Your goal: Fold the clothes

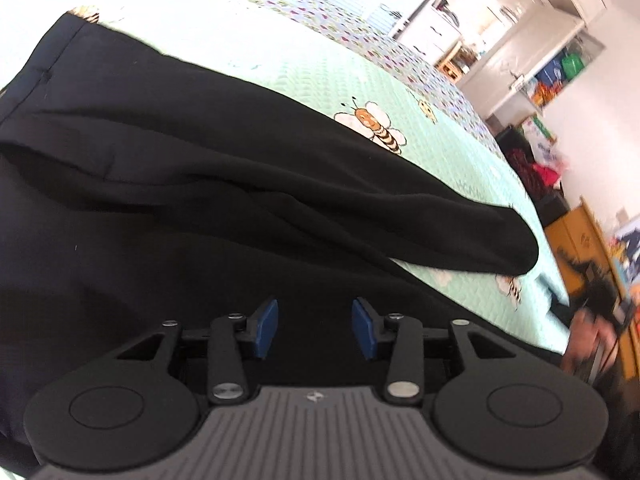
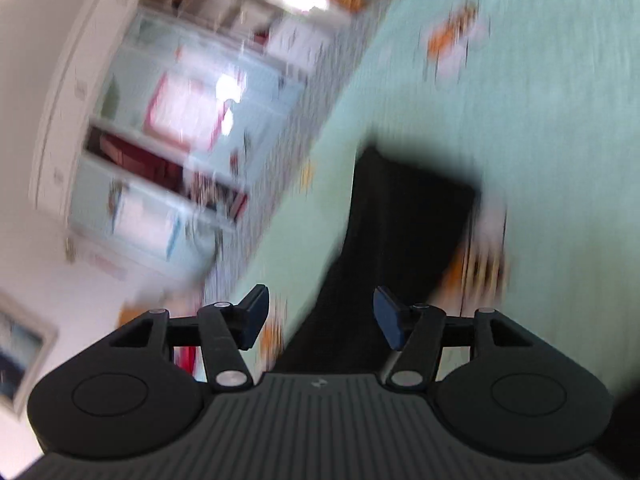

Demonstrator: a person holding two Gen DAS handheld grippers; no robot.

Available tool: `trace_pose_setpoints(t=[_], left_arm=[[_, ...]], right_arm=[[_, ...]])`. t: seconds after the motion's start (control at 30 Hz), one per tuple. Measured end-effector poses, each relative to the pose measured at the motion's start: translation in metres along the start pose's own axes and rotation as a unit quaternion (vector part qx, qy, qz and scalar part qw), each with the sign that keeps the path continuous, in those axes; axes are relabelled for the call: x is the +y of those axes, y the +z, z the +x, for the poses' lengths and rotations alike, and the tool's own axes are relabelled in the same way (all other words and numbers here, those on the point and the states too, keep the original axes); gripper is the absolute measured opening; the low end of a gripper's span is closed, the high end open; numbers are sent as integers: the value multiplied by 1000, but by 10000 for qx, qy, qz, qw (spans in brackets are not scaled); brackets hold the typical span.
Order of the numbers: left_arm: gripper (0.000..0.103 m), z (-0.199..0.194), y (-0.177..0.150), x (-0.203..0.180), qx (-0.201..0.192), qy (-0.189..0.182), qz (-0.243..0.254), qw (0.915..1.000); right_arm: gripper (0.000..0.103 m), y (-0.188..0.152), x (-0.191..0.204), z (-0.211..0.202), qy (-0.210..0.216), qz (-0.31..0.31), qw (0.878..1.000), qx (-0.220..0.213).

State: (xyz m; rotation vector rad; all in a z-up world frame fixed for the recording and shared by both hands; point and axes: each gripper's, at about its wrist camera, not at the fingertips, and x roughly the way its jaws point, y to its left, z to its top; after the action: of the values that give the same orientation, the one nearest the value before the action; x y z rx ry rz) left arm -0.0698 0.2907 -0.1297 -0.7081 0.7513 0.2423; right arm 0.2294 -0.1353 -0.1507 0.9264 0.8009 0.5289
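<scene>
Below, at the bottom centre of the left wrist view, the left gripper (image 1: 314,326) stands spread over the black garment (image 1: 192,184), pinching nothing. That garment fills the lower left, lying on a mint bee-print bedspread (image 1: 432,92). Blurred, the right gripper (image 2: 320,316) gapes empty, black cloth ahead.

The black garment (image 1: 208,184) lies spread on the bed (image 1: 420,80), over its mint bee-print quilt. It is plain, matte, softly creased, with a long fold ending in a rounded tip near the bed's edge; one seamed hem lies flat
</scene>
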Motion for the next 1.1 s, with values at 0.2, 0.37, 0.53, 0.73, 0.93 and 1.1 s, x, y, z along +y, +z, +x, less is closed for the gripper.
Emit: trace_pose_setpoints(t=[0.2, 0.37, 0.53, 0.73, 0.93, 1.1], left_arm=[[47, -45, -1, 20, -469, -4, -260, 9986], [52, -89, -8, 54, -867, 26, -635, 9942], [56, -94, -17, 74, -945, 26, -899, 9915], [56, -62, 1, 68, -833, 62, -1066, 9908], [56, -22, 40, 70, -687, 330, -974, 9923], [56, -2, 57, 99, -674, 714, -1306, 9866]], right_arm=[[61, -117, 48, 49, 13, -427, 9910, 1270], [61, -117, 70, 45, -224, -580, 9948, 809], [62, -55, 43, 23, -770, -226, 9962, 336], [62, -85, 34, 56, -797, 10, 9940, 748], [63, -116, 60, 123, -850, -63, 9918, 950], [61, -126, 68, 127, -848, -83, 9921, 926]])
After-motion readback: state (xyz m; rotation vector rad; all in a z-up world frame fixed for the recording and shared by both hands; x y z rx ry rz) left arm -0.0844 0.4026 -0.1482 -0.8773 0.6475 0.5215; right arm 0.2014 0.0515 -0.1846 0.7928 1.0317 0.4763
